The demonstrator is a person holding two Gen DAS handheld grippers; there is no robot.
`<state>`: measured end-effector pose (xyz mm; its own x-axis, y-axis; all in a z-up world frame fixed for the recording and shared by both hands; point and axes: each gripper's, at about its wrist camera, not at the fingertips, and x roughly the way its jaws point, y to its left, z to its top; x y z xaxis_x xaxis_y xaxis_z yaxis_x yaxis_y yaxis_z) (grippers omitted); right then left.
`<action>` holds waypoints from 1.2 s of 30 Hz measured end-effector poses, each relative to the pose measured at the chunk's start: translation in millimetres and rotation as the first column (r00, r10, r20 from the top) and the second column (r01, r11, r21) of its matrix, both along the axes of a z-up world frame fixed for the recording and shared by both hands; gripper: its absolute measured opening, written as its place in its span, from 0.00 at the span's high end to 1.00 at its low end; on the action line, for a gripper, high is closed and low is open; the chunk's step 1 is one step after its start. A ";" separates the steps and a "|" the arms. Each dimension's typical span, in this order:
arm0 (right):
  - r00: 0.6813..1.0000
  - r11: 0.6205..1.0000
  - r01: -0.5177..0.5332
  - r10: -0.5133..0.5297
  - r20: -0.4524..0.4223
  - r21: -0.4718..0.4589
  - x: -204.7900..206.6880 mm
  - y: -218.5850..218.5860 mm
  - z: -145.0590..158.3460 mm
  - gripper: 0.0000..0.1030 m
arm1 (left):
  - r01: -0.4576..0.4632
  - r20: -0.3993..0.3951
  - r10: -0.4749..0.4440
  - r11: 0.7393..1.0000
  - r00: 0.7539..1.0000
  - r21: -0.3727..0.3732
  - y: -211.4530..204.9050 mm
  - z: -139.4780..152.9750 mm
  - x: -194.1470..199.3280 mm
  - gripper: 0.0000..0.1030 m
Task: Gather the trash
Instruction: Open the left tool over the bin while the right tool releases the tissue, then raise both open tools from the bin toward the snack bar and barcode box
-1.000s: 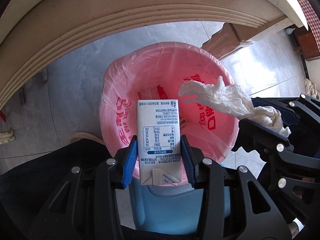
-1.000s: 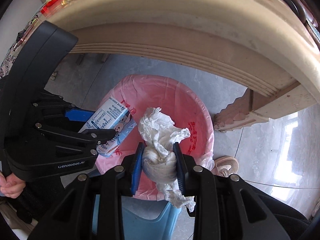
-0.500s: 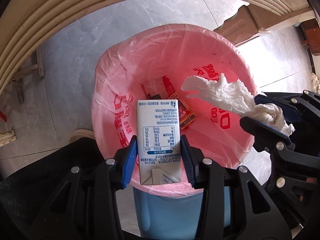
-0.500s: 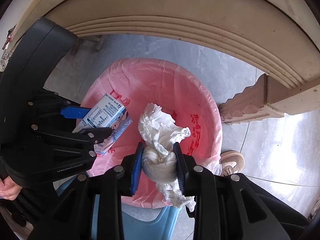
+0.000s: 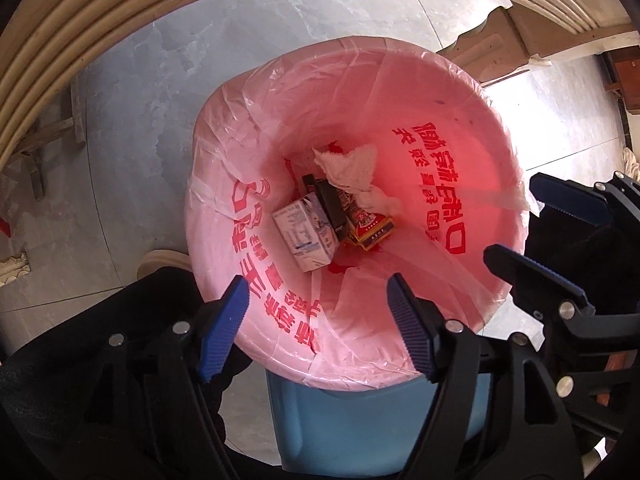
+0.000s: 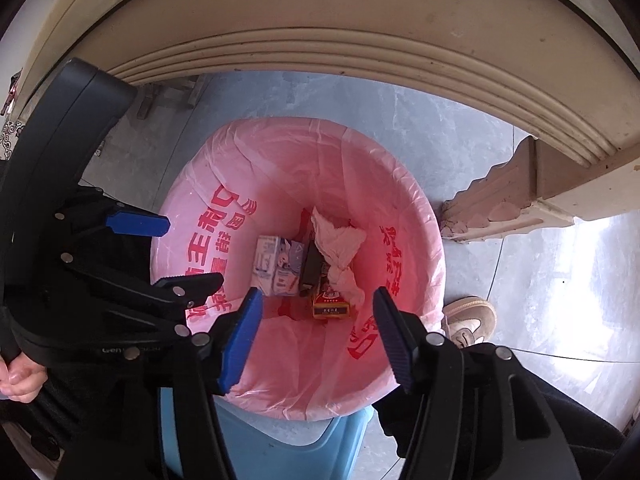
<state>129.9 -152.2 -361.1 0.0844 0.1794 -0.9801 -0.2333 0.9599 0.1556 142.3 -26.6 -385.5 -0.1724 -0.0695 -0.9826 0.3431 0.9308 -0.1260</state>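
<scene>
Grey tiled floor [image 5: 168, 92] lay open under the curved counter edge [image 6: 360, 36]. The pink-lined bin [image 5: 460, 92] sat clear of it. My left tool [image 5: 316, 320] and right tool [image 6: 316, 332] hung over the rim, jaws just opened wide, empty. The milk carton [image 5: 304, 236] and crumpled tissue [image 6: 340, 256] lay at the bottom, partly hiding a dark item I couldn't identify.

Large red Chinese characters are printed on the pink bin liner [image 5: 448, 160], upside down beyond the fingers; the carton's [image 5: 304, 236] small print is unreadable.
</scene>
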 end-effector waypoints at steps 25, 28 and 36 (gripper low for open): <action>0.831 0.968 -0.206 0.098 0.548 0.140 -37.4 -10.3 278.0 0.08 | 0.169 0.500 -0.102 0.981 0.860 -0.090 71.3 283.9 -33.1 0.11; 0.801 0.949 -0.283 0.153 0.578 0.140 -31.7 -5.7 325.8 0.07 | 0.213 0.558 -0.154 0.976 0.815 -0.041 77.4 331.7 -29.1 0.10; 0.738 0.899 -0.426 0.283 0.613 0.098 -7.7 5.9 411.1 0.07 | 0.385 0.592 -0.340 0.921 0.730 0.055 82.2 396.0 -17.2 0.08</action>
